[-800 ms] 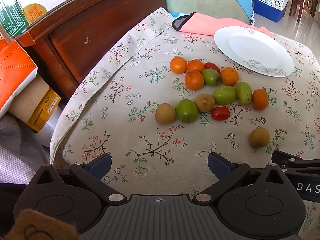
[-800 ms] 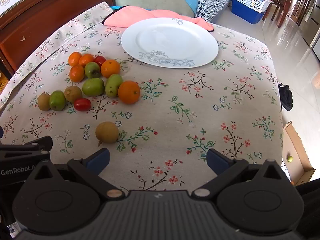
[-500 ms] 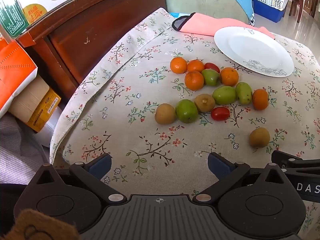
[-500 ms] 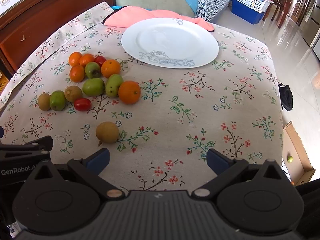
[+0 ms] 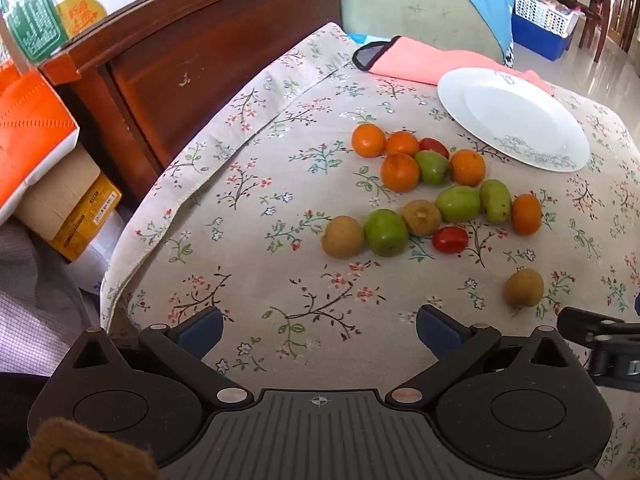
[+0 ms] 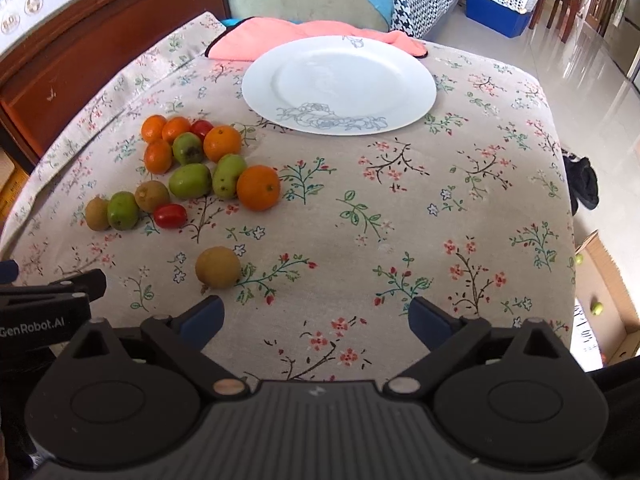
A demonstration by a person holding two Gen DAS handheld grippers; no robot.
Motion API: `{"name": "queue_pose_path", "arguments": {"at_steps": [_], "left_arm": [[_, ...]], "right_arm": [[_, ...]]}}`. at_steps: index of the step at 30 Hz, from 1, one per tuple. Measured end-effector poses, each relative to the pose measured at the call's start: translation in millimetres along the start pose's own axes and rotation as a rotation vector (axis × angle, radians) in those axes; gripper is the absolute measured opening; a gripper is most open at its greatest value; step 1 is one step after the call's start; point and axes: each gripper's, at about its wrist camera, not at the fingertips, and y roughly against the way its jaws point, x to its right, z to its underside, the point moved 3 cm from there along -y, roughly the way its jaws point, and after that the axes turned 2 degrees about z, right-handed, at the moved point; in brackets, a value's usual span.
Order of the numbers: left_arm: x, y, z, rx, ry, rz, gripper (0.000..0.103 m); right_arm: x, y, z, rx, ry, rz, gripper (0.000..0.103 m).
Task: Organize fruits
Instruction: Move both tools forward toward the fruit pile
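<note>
Both grippers hang just over the near edge of the table (image 6: 460, 216), which has a floral tablecloth on it. The left gripper (image 5: 319, 326) has its jaws spread wide with nothing between them, and same deal for the right gripper (image 6: 316, 318), wide open and holding nothing.

The fruit sits in a loose cluster toward the left side of the tabletop. There are five small oranges, the biggest-looking one (image 6: 258, 187) at the right end of the bunch. Green plum-like fruits are mixed in, like this one (image 6: 189, 181), touching its neighbours. There are two cherry tomatoes: one (image 6: 170, 216) on the near side of the cluster, another (image 6: 201, 128) tucked at the far side among the oranges. Brown kiwi-looking fruits are here too, one (image 5: 343, 236) at the cluster's left end.

One lone brown fruit (image 6: 218, 267) sits apart from the rest, near the edge just ahead of the right gripper's left finger.

A white plate (image 6: 416, 92) with a grey floral print is at the far edge, with a pink cloth (image 6: 256, 40) behind it.
</note>
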Motion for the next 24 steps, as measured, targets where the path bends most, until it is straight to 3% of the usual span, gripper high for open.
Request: {"name": "queue_pose_path", "arguments": {"at_steps": [6, 14, 24], "left_arm": [[-5.5, -3.0, 2.0, 0.002, 0.005, -0.028, 0.103], [-4.0, -3.4, 0.9, 0.066, -0.008, -0.043, 0.103], [-3.8, -7.3, 1.2, 0.032, 0.0, -0.011, 0.101]], "right_arm": [[-0.6, -1.0, -0.2, 0.006, -0.01, -0.036, 0.093], [-9.6, 1.4, 2.3, 0.025, 0.016, -0.074, 0.089], [-10.9, -0.1, 4.0, 0.039, 0.018, -0.092, 0.084]]}}
